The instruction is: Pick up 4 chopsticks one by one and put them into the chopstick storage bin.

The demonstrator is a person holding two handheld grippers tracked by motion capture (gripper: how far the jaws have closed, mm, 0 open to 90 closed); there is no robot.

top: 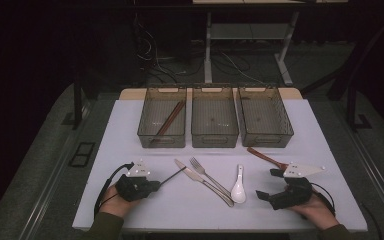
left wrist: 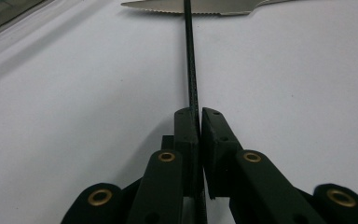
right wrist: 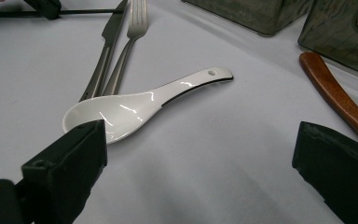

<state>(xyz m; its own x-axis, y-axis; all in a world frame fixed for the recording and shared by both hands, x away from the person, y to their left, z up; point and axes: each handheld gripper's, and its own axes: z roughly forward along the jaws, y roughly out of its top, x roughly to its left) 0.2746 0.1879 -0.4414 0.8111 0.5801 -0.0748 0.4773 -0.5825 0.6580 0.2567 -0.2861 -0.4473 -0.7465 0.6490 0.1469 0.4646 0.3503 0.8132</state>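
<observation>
The black chopstick (left wrist: 191, 60) sits clamped between the closed jaws of the left gripper (top: 156, 185), lying low over the white table (top: 130, 130); its far tip reaches toward two o'clock from the gripper and ends just at the blade of the knife (top: 190, 172). In the left gripper view the stick runs straight out at twelve o'clock to the knife's serrated edge.

At three o'clock from the knife lies the fork (top: 207, 176), its handle meeting the knife's near their lower ends, and just beyond that the white spoon (top: 238, 186), bowl toward the person. The right gripper (top: 268, 184) stands wide open with nothing between its jaws — the spoon is just beside one jaw, and a brown wooden handle (right wrist: 338, 95) lies near the other.

At twelve o'clock, three clear bins stand side by side. The left bin (top: 145, 120) holds brown chopsticks (top: 171, 119); the middle bin (top: 215, 137) and the right bin (top: 282, 122) look bare — dark specks too small to tell.
</observation>
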